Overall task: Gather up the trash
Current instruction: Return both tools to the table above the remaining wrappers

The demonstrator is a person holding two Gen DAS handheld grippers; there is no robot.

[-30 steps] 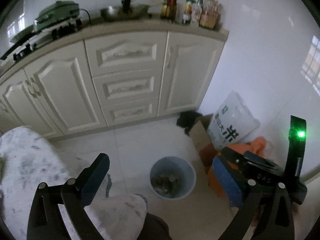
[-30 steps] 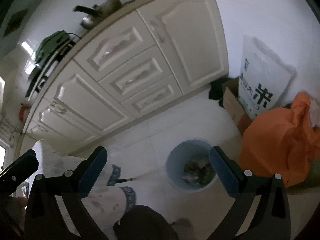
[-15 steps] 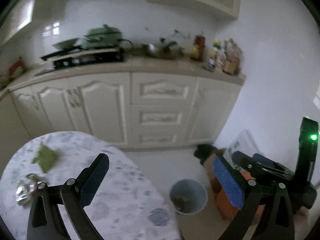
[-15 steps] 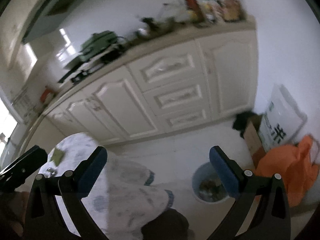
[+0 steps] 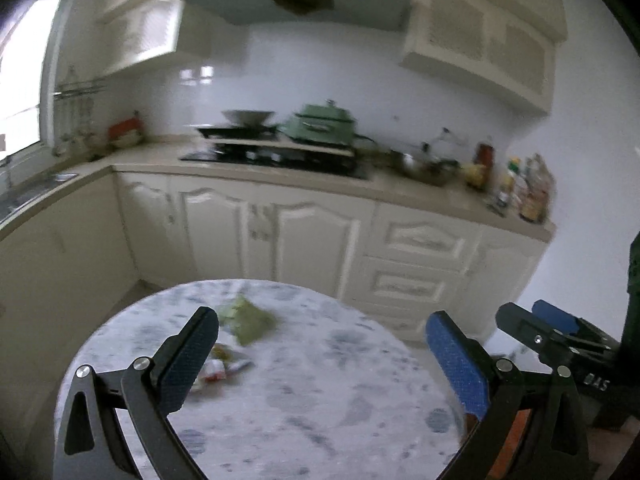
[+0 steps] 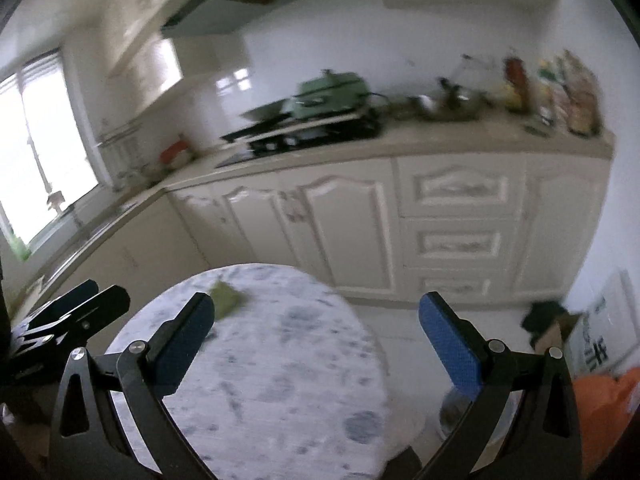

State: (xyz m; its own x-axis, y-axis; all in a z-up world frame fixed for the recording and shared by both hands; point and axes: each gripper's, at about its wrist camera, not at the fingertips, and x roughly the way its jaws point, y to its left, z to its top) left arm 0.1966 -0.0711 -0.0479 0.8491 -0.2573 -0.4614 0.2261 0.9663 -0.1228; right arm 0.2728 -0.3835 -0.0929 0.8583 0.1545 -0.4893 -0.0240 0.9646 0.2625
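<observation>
A round marble-patterned table [image 5: 320, 408] holds a crumpled green wrapper [image 5: 250, 320] and a red and white wrapper [image 5: 220, 366] near its far left side. My left gripper [image 5: 320, 360] is open and empty above the table's near side. My right gripper [image 6: 316, 344] is open and empty over the table [image 6: 280, 380]; the green wrapper [image 6: 226, 296] lies just past its left finger. The blue trash bin [image 6: 452, 416] on the floor peeks out behind the right finger. All is motion-blurred.
Cream kitchen cabinets [image 5: 304, 236] with a stove and green pot [image 5: 324, 124] run behind the table. A cardboard box [image 6: 556, 332], a white rice sack [image 6: 608, 340] and an orange bag [image 6: 604, 412] sit on the floor at the right.
Both grippers have swung up from the floor and bin toward the table and counter. The table top with the wrappers has come into view. Both stay open and empty.
</observation>
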